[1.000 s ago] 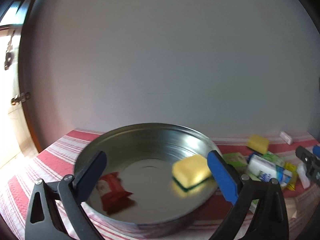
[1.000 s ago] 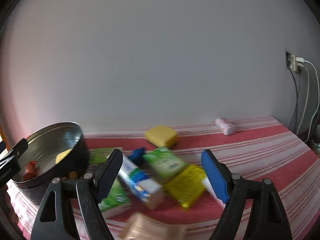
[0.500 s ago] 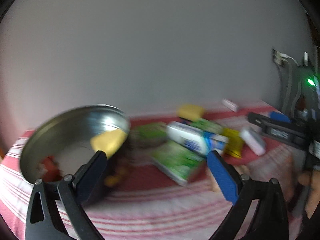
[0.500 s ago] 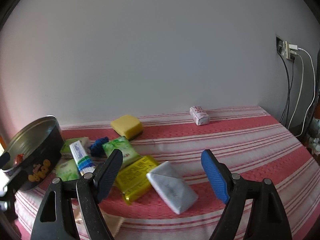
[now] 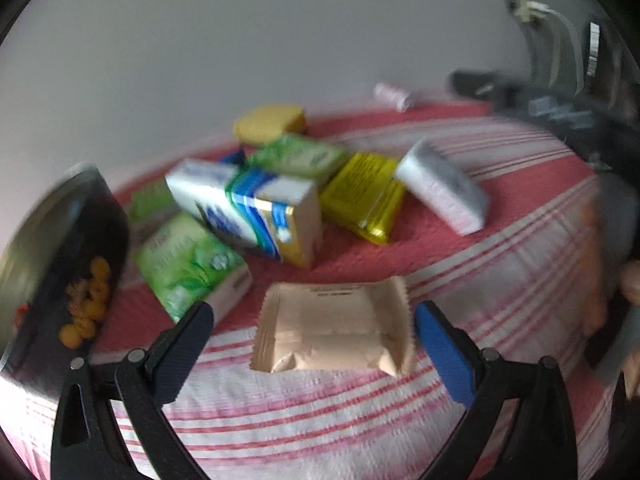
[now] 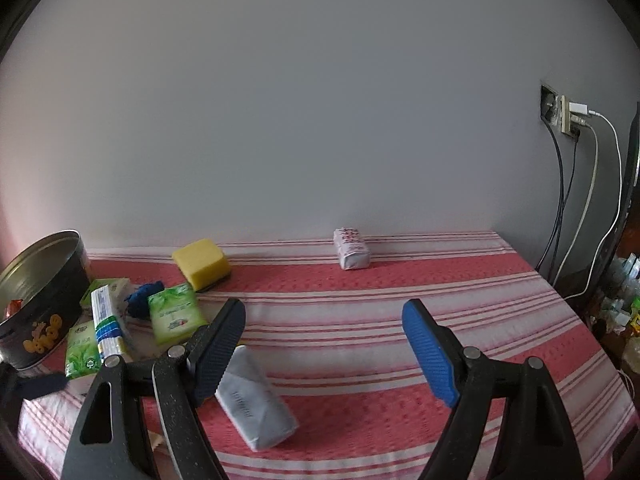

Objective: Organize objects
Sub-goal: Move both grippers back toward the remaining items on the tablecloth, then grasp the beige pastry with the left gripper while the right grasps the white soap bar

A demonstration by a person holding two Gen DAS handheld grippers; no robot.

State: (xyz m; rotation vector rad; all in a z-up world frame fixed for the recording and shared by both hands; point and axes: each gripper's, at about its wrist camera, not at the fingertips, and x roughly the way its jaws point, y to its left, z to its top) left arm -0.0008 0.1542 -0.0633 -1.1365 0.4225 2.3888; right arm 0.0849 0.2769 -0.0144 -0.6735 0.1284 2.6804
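While both grippers gaped empty, a beige pouch [image 5: 332,330] lay btwn the left gripper [image 5: 310,332] tips; boxes crowded just beyond, blurred. Grey pack [image 6: 256,400] sat by the right gripper [image 6: 324,344], part hidden by its left finger. Tin [image 6: 48,280] far left, contents mostly cut off.

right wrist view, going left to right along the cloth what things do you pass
Round tin → toothpaste box → green tissue pack → yellow sponge → grey wrapped pack → small white packet by the wall.
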